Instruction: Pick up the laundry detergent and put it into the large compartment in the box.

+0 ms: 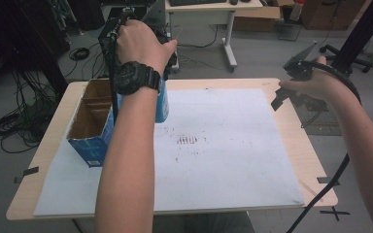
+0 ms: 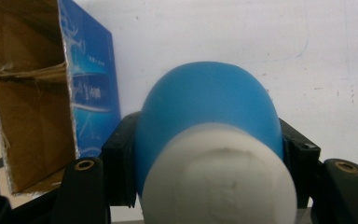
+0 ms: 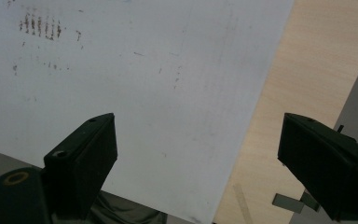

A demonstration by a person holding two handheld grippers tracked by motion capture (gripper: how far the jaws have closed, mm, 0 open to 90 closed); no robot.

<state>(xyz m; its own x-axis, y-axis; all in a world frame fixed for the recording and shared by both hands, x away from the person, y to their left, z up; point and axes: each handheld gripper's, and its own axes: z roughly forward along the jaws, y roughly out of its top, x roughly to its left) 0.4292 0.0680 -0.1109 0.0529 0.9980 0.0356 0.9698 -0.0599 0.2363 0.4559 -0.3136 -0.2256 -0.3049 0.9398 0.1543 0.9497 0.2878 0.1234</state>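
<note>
Item: blue bottle with white cap [image 2: 209, 140], clamped between the two black jaws of the left gripper [image 2: 209, 163], whose pads press on its sides just below the cap; the bottle hangs clear of the white mat [image 1: 223, 145], cap end toward the gripper's camera. In the high view its blue body [image 1: 162, 104] shows below the person's left hand [image 1: 141, 43], just beside the right-hand wall of the cardboard box. Landmark: open cardboard box with blue printed sides [image 1: 93, 124], standing on the mat near the left edge of the wooden table [image 1: 291, 131]; brown inside, divided by a cardboard partition into compartments. Left wrist: black watch [image 1: 136, 77], above the box's right wall. Right gripper [image 3: 198, 154]: jaws wide apart, nothing between them; held in the right hand [image 1: 315, 82] over the table's far right corner, well apart from the box. Mat: dark smudged marks [image 1: 188, 141] to the right of the box, near the mat's middle.
</note>
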